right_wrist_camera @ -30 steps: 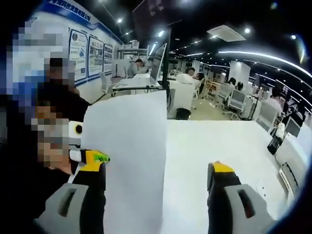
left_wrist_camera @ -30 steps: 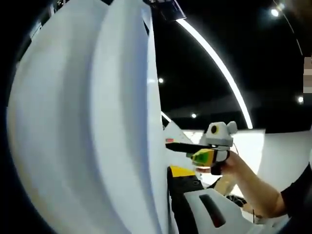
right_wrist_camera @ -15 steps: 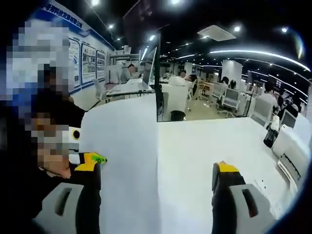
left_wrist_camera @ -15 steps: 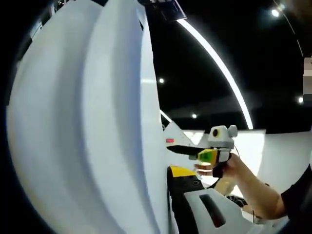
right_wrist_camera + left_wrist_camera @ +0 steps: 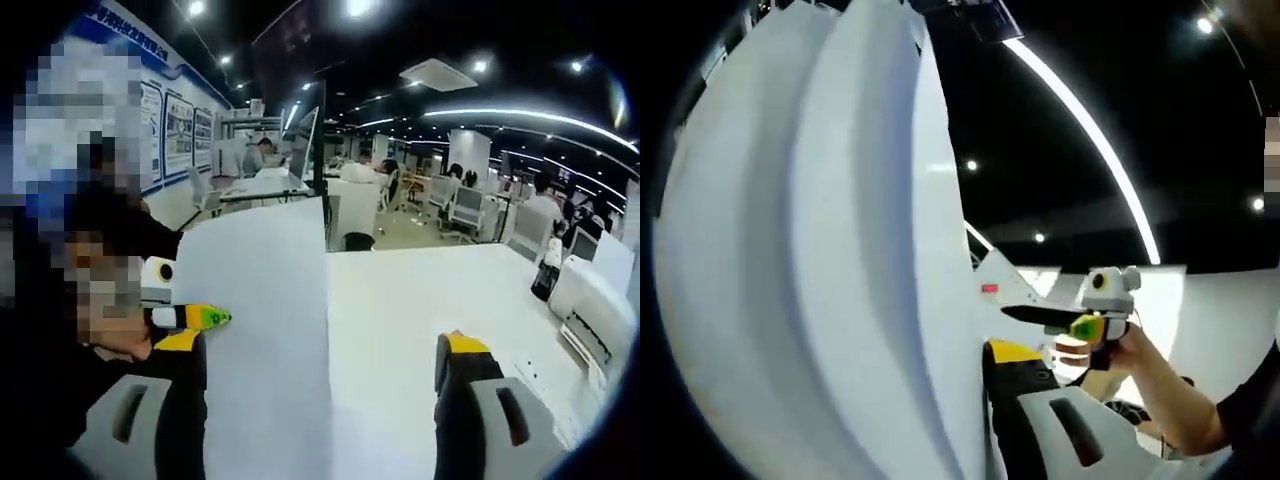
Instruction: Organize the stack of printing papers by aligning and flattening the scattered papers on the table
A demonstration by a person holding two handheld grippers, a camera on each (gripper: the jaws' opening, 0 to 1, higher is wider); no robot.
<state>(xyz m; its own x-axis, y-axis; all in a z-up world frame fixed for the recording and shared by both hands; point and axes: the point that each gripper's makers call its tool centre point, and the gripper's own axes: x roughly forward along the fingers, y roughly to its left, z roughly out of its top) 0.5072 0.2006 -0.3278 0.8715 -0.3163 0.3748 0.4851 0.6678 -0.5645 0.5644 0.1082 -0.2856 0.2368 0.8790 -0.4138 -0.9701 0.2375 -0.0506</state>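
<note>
While the papers (image 5: 830,260) are stood on edge above the counter (image 5: 440,290), clamped by the left tongs (image 5: 985,420), the aligning step seems under way. The right tongs (image 5: 320,365) are held wide; next, the stack's edges would need tapping level.

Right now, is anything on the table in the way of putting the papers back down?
Nothing visible is. The papers stand upright above the white table, whose top beside them looks bare. A printer sits far off at its edge.
</note>
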